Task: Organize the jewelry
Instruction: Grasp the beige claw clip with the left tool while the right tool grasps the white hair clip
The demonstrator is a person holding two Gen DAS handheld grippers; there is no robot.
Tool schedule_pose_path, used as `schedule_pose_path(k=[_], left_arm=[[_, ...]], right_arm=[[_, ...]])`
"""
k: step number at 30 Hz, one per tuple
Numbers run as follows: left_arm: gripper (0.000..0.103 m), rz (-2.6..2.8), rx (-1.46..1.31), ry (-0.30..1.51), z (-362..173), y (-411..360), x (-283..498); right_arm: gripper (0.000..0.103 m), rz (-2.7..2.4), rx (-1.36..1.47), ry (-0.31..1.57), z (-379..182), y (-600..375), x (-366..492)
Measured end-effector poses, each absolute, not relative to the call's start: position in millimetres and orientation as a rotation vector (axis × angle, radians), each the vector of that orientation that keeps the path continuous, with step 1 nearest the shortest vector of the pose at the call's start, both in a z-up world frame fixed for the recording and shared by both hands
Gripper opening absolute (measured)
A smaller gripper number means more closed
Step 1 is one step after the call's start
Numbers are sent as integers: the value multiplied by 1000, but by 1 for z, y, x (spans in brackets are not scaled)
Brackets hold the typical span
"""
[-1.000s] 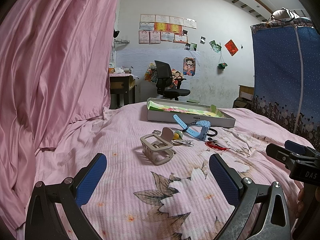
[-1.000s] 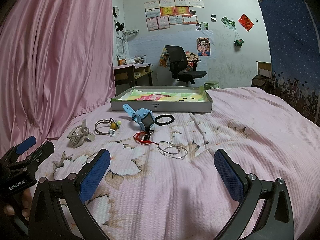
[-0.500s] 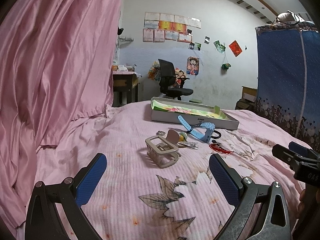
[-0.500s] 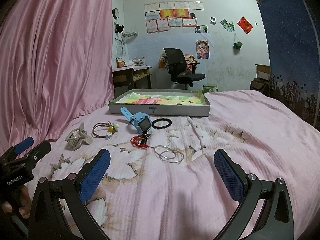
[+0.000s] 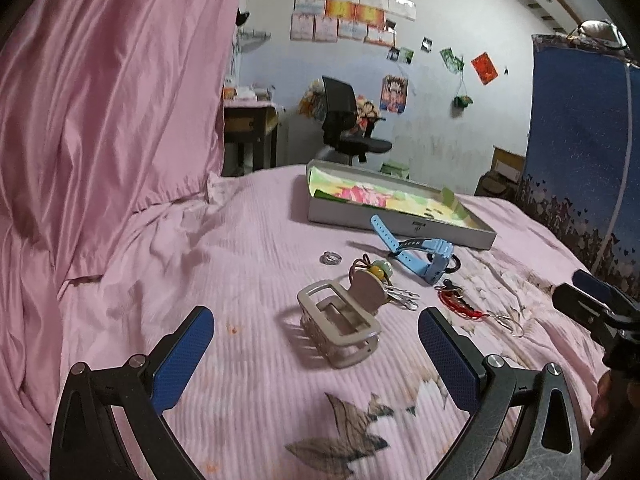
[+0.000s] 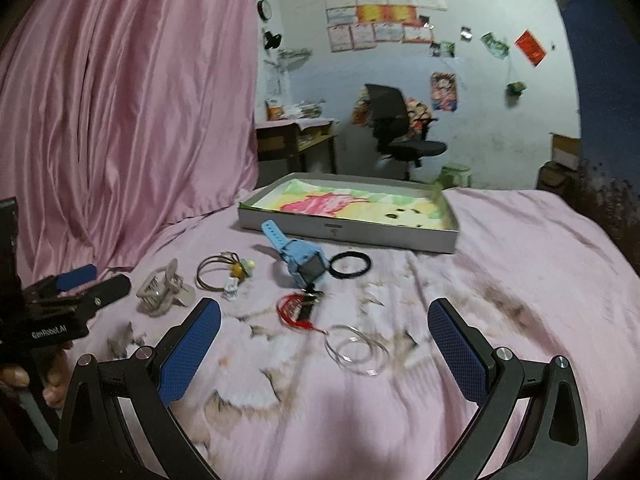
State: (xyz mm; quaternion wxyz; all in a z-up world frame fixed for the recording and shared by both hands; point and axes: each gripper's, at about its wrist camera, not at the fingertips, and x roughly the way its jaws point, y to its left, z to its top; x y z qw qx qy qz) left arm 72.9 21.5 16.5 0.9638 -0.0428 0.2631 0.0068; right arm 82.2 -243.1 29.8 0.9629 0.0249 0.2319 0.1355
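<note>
Jewelry lies scattered on the pink bed. A beige hair claw sits just ahead of my open left gripper; it also shows in the right wrist view. Behind it lie a beaded hair tie, a silver ring, a blue watch, a red cord and thin clear bangles. A black ring band lies by the watch. A shallow grey tray with a colourful liner stands behind them. My open, empty right gripper hovers near the bangles.
A pink curtain hangs along the left side of the bed. A blue wardrobe cover stands at the right. A desk and an office chair stand beyond the bed by the far wall.
Both grippers have moved forward toward the jewelry, so the hair claw and the bangles appear closer. Both stay open.
</note>
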Motion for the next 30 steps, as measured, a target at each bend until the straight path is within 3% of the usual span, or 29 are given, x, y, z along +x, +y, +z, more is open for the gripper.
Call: schedule_pose_path(k=[2,4,6,11,18,23,30], left_arm=[[98,1,-79,552,17,21,79],[91,-13,-63,574,17,20,86],[84,-24,-58,598,15,19,90],[67,-71,-80,676,6,16,105],[52,-97,-79,763,1,15,116],[43,-126,-127,806,1,24,121],[40,-131,-148,821,0,29,124]], right_arm=[[101,306,60,490,30,-239,93],[94,335,61,516,27,-233,105],[79,363,61,549,22,-226,115],[61,432,77,634,8,-209,137],[43,511,-6,739,-7,-172,155],[40,549,-43,798,-11,-158,164],[34,591,-63,830,-16,-142,176]])
